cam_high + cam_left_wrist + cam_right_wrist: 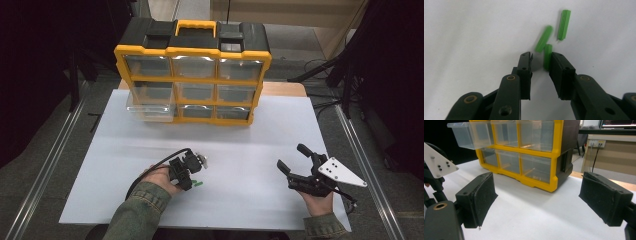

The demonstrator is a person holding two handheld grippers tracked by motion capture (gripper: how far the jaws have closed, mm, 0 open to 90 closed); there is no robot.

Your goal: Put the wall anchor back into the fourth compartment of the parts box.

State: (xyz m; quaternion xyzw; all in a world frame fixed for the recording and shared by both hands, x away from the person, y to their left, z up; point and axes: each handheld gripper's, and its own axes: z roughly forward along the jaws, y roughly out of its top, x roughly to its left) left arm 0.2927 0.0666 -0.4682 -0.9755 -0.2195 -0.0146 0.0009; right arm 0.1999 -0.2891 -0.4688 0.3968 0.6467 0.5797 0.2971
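Observation:
Three green plastic wall plugs [564, 25] lie on the white table sheet [240, 145]. My left gripper [541, 58] points down at them, its jaws a narrow gap apart. One plug [547, 57] stands between the jaws, against the right-hand pad and clear of the other. A second plug [544, 38], blurred, lies just beyond the tips. In the high view the left gripper [192, 175] is at the near left with the plugs [198, 183] beside it. My right gripper [290, 156] is at the near right, wide open with nothing between its jaws [539, 197].
A yellow and black drawer organizer [192, 85] stands at the back of the table. Its lower left clear drawer [150, 107] is pulled out, and it also shows in the right gripper view [469, 132]. Dark stands and cables flank the table.

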